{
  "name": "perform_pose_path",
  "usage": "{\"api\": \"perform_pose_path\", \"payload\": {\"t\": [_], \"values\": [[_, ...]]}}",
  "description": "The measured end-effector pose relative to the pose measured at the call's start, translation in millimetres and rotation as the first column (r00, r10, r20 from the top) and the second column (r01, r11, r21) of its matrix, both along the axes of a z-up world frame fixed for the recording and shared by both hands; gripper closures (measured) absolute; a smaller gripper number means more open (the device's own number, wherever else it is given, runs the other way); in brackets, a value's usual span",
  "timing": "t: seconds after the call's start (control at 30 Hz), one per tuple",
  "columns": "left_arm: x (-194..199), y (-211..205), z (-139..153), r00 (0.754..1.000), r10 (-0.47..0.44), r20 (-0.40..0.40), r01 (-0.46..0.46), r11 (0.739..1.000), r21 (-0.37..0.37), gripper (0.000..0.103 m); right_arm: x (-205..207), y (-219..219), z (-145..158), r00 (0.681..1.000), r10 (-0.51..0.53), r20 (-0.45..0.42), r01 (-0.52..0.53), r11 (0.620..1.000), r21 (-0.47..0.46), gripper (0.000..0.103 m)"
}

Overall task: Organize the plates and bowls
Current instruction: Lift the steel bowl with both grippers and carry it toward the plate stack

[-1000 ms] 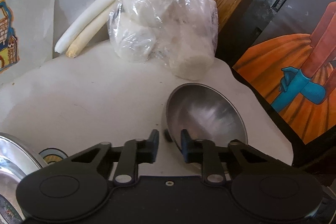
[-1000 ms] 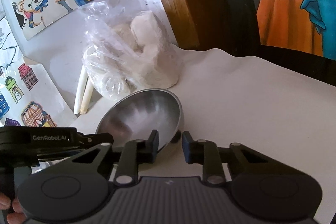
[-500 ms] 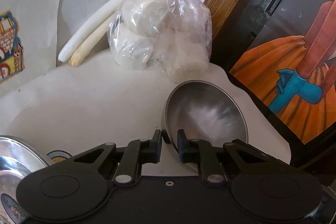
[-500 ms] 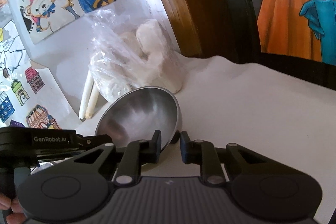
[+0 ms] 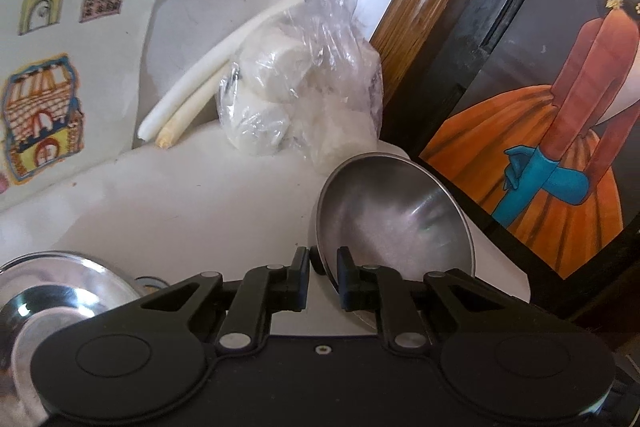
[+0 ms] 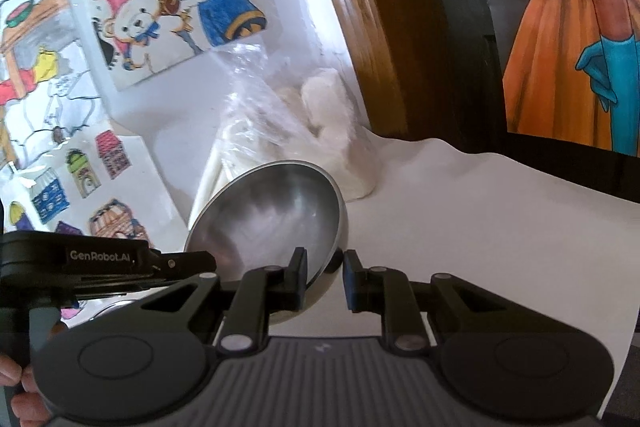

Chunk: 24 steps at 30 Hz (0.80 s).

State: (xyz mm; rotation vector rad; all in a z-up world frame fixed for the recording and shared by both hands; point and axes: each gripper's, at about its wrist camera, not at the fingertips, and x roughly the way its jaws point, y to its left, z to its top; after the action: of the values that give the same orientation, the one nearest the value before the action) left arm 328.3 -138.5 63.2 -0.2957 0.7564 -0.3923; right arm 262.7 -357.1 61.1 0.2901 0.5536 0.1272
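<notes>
Bowl: steel bowl (image 5: pixel 394 215), tilted, just in front of the plastic bag (image 5: pixel 304 87), above the counter (image 5: pixel 160 211).
Left hand-held gripper (image 5: pixel 323 263): clamped on the bowl's near rim.
Right hand-held gripper (image 6: pixel 325 269): clamped on the opposite rim.
Advice: keep both grips even and lift level, clear of the bag.
</notes>
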Motion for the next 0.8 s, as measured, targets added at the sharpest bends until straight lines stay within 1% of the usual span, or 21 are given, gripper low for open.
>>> {"api": "perform_pose_path", "payload": {"t": [0.4, 0.8], "values": [[-52, 28, 20, 0.999, 0.007, 0.038, -0.006, 1.000, -0.008, 0.089, -48, 20, 19, 0.998, 0.024, 0.049, -0.023, 1.000, -0.019, 0.082], [-97, 48, 25, 0.998, 0.000, 0.056, 0.001, 1.000, -0.009, 0.090, -96, 40, 30, 0.996, 0.046, 0.071, -0.044, 0.999, -0.029, 0.082]]}}
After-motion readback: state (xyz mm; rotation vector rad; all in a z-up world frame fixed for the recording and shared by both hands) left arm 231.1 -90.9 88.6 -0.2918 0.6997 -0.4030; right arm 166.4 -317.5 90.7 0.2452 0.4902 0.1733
